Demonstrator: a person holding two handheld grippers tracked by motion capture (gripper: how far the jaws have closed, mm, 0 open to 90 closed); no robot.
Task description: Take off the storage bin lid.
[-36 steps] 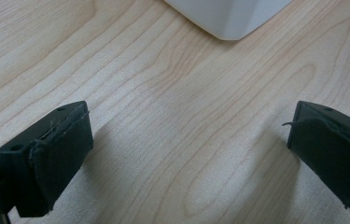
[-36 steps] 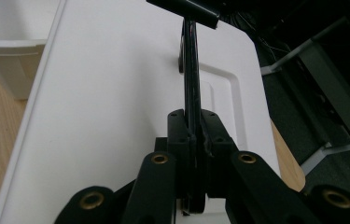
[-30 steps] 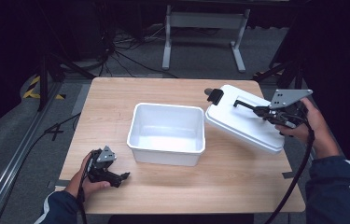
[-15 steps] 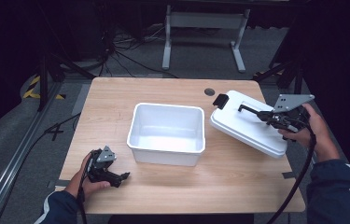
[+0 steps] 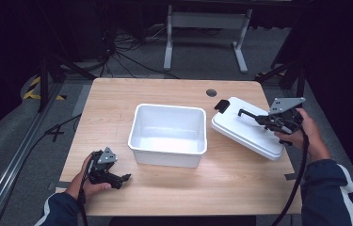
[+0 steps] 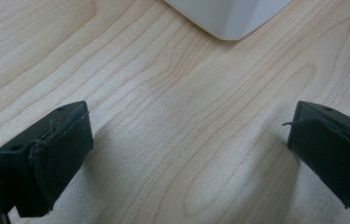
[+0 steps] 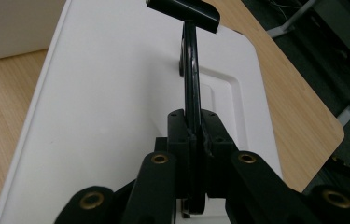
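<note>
Right claw (image 5: 252,114) is clamped tight on the thin black handle (image 7: 190,79) of the white lid (image 5: 247,132). In the right gripper view both black jaws are squeezed together with the handle's upright strip pinched between them, and the handle's flat end sticks out past the jaws.

Biggest thing on show is the light wood worktop (image 5: 174,188), with a small round dark spot (image 5: 211,92) near its far edge. White bin (image 5: 169,134) sits about dead centre, open side up, looks empty inside. The lid is on the right side of the worktop, just beside the bin, turned at an angle to it. Its near right corner reaches the worktop's right edge. Can't tell if it's lying flat or tipped up a bit on one side. A black clip (image 5: 220,105) is at its far left corner.

Left claw (image 5: 123,178) is down at the near left corner, resting low over the wood, jaws spread wide with nothing between them. In the left gripper view you just see bare wood grain between the pads (image 6: 63,154) and one corner of the bin at the top.
</note>
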